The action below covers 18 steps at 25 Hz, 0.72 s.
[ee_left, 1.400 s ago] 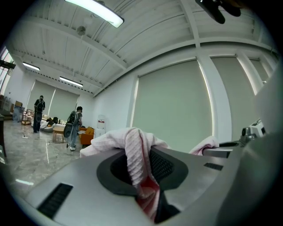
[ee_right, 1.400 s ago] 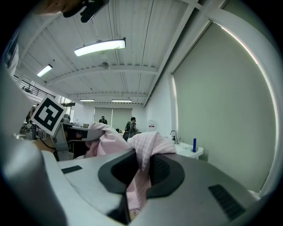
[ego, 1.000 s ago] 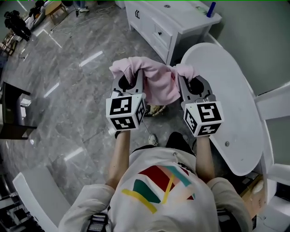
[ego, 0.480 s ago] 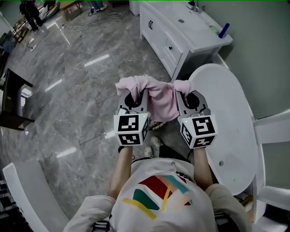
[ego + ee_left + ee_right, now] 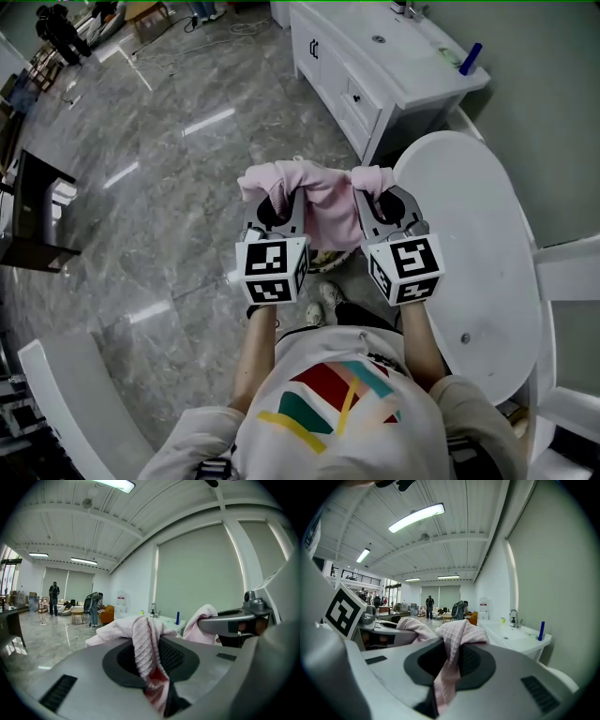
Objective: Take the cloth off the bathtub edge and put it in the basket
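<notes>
Pink cloth (image 5: 326, 204) hangs between my grippers: my left gripper (image 5: 279, 195) is clamped on its eleven-o'clock corner, my right gripper (image 5: 371, 192) on its one-o'clock corner, with the white bathtub (image 5: 478, 234) at three o'clock.

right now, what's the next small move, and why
Probably swing the pink cloth away from the bathtub to find the basket: left tool and right tool are both shut on it, it hangs between them, and no basket is in view.
</notes>
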{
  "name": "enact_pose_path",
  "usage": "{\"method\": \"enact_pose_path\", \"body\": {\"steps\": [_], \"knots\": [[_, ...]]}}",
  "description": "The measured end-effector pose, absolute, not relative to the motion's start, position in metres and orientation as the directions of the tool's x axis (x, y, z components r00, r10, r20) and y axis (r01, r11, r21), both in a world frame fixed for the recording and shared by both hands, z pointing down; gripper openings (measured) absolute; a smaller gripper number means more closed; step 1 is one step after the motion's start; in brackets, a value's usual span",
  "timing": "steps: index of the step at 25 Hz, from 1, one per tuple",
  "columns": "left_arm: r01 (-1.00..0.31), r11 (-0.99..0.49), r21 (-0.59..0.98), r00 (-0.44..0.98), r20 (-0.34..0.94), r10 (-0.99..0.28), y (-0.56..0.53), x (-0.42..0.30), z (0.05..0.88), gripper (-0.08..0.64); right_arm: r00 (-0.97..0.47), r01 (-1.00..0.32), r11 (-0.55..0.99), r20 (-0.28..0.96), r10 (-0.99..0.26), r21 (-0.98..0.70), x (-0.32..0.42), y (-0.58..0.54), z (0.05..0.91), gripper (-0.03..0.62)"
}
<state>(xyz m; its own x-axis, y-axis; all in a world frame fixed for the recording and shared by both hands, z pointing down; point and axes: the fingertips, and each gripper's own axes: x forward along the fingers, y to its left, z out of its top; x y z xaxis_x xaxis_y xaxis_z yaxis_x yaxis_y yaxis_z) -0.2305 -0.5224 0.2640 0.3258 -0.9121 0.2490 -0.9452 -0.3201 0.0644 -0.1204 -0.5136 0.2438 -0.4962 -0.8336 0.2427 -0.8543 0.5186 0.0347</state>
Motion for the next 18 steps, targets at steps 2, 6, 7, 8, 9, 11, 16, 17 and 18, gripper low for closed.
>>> {"method": "enact_pose_path", "body": {"steps": [2, 6, 7, 8, 9, 11, 16, 17, 18], "knots": [[-0.946, -0.316, 0.067, 0.323, 0.263, -0.909, -0.527, -0.228, 0.269, 0.086, -0.503, -0.853, 0.522, 0.244, -0.829, 0.017, -0.119, -0.519, 0.248, 0.049], [-0.948, -0.313, 0.064, 0.317, 0.314, -0.895, -0.536, -0.224, 0.291, 0.086, -0.508, -0.849, 0.528, 0.279, -0.815, -0.005, -0.125, -0.532, 0.272, 0.049], [-0.947, -0.316, 0.059, 0.317, 0.332, -0.888, -0.538, -0.222, 0.300, 0.086, -0.507, -0.847, 0.531, 0.295, -0.809, 0.000, -0.127, -0.535, 0.281, 0.049], [-0.946, -0.319, 0.055, 0.317, 0.353, -0.880, -0.540, -0.220, 0.309, 0.086, -0.505, -0.844, 0.536, 0.314, -0.804, 0.012, -0.129, -0.538, 0.289, 0.049], [-0.945, -0.321, 0.054, 0.318, 0.376, -0.871, -0.542, -0.219, 0.319, 0.086, -0.502, -0.840, 0.541, 0.334, -0.798, 0.030, -0.131, -0.540, 0.297, 0.049], [-0.945, -0.322, 0.063, 0.318, 0.416, -0.852, -0.545, -0.218, 0.337, 0.086, -0.493, -0.830, 0.554, 0.371, -0.787, 0.071, -0.135, -0.543, 0.313, 0.049], [-0.947, -0.314, 0.061, 0.299, 0.517, -0.802, -0.551, -0.223, 0.382, 0.086, -0.485, -0.799, 0.591, 0.465, -0.741, 0.107, -0.139, -0.547, 0.357, 0.049], [-0.948, -0.314, 0.055, 0.293, 0.535, -0.792, -0.550, -0.224, 0.391, 0.086, -0.478, -0.792, 0.599, 0.488, -0.730, 0.121, -0.138, -0.546, 0.366, 0.049], [-0.948, -0.315, 0.048, 0.288, 0.552, -0.782, -0.549, -0.224, 0.399, 0.086, -0.469, -0.782, 0.607, 0.510, -0.721, 0.140, -0.138, -0.544, 0.374, 0.049]]}}
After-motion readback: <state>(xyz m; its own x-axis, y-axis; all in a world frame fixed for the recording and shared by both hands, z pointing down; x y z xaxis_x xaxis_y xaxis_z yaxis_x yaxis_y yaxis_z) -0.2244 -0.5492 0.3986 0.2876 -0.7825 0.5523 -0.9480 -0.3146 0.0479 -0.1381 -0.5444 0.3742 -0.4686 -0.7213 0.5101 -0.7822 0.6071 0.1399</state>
